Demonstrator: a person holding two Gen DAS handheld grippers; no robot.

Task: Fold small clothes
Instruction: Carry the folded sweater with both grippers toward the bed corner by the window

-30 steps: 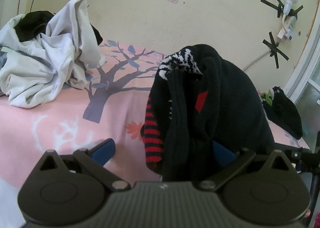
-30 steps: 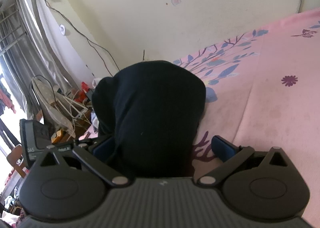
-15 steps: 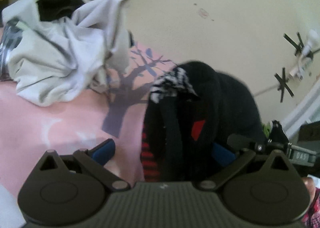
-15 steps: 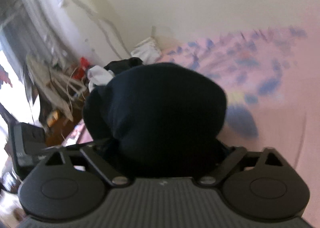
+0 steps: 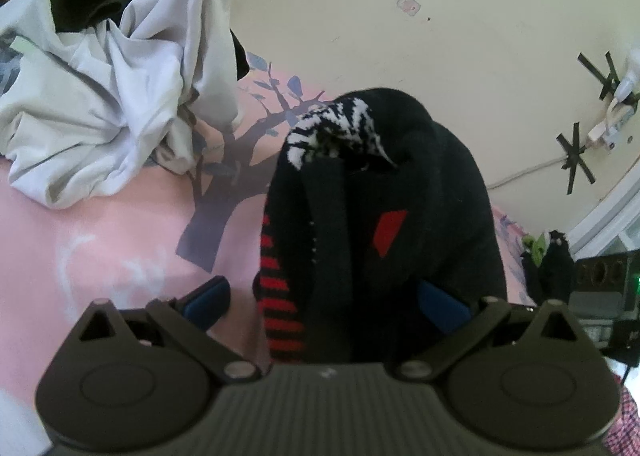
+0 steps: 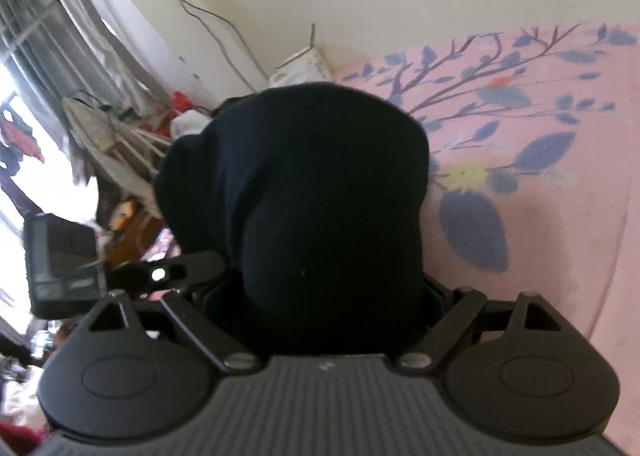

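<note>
My right jaws (image 6: 324, 296), which had clamped in on the black garment (image 6: 312, 196), are opening again with it bulging between them. My left jaws (image 5: 320, 296) stand released, garment (image 5: 380, 224) draped between, above the bed (image 5: 100, 248).

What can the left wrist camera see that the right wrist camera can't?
Only the left wrist view shows the crumpled white clothes heaped on the bed, the garment's red stripes and black-and-white patch, and black tape crosses on the wall. Only the right wrist view shows the window curtain and the clutter beside the bed. Both show the black garment draped between gripper fingers, the pink bedsheet with its tree print, and the pale wall.
</note>
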